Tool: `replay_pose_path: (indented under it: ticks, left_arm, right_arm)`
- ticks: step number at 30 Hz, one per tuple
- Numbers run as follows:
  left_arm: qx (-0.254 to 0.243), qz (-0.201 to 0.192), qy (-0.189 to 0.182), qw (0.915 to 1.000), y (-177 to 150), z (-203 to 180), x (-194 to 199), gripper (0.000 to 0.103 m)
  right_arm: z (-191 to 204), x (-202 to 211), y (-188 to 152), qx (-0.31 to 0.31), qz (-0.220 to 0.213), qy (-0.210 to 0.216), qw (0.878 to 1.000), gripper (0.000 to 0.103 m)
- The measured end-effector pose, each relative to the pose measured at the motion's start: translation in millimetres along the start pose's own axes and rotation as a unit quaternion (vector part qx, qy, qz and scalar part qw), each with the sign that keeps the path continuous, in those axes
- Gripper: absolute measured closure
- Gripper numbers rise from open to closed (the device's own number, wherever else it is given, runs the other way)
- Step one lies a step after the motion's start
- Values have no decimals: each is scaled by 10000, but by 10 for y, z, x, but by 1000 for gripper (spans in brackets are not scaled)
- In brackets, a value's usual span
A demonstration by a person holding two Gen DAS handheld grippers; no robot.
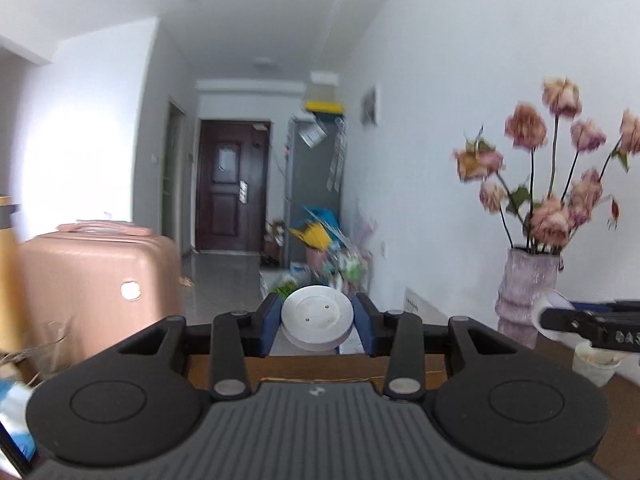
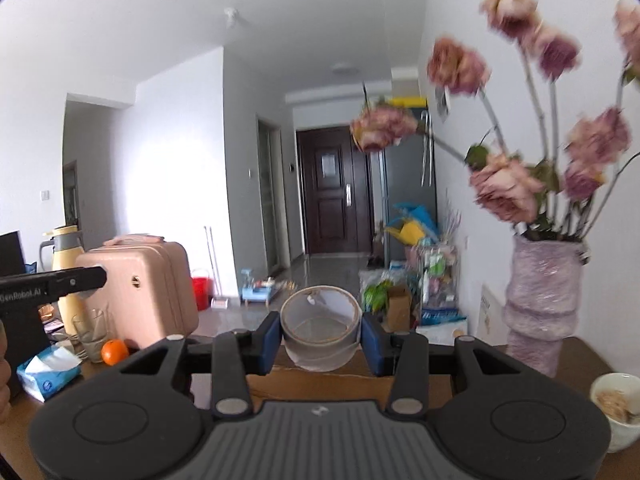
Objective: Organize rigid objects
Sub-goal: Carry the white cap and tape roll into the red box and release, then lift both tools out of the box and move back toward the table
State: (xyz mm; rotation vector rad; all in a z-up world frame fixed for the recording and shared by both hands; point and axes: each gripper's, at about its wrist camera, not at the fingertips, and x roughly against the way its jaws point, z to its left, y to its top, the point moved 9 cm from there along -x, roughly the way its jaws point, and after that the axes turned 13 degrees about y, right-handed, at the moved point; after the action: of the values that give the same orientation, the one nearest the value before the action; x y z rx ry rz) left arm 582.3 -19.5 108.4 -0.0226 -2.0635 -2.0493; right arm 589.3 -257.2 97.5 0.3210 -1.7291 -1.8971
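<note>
- The left gripper (image 1: 317,322) had its jaws clamped on a white round disc (image 1: 317,320), held up off the brown bench (image 1: 312,368), its flat face towards the camera; what the disc was could not be told.
- The right gripper (image 2: 320,334) had its jaws clamped on a roll of clear tape (image 2: 320,326), likewise lifted above the bench, its open ring facing up and towards the camera.
- One purple ribbed vase (image 2: 540,304) with dried pink flowers (image 2: 504,188) stood on the bench at the right, against the white wall; its blooms reached above the right gripper's line of sight.
- One small white cup (image 2: 618,404) with pale bits inside sat just in front of the vase, at the near right corner.
- On the left side of the bench lay one orange (image 2: 114,352), one clear glass (image 2: 92,334) and one blue-and-white tissue pack (image 2: 48,372), close together.
- One pink suitcase (image 2: 140,292) stood behind them, and one yellow thermos jug (image 2: 66,264) beside it.
- Each gripper showed at the edge of the other's view, so the two were side by side and apart.
- Beyond the bench ran a hallway to one dark wooden door (image 2: 334,190), with a grey fridge (image 1: 316,192) and a heap of bags and packets on the floor by the right wall.
- One red bucket (image 2: 202,288) stood on the floor behind the suitcase.
</note>
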Motion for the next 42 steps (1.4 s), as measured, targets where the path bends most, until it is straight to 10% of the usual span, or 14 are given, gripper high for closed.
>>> replay_pose_path:
  ticks: [5, 16, 26, 42]
  left_arm:
    - [-339, 1311, -378, 9901, -277, -313, -878, 63]
    - [-775, 3756, -274, 9231, -1590, -608, -2181, 62]
    - [-673, 3585, -156, 9310, -1434, -436, -2099, 44]
    - [-679, 1975, 141, 9778, 331, -277, -677, 18]
  right_arm:
    - [-321, -871, -117, -684, 1161, 428, 9900, 61]
    - [-615, -2315, -1172, -1466, 3262, 66, 9338, 60]
    - [-518, -2384, -1191, -1287, 3326, -55, 9342, 42]
    - [64, -885, 409, -403, 2108, -239, 9764, 34]
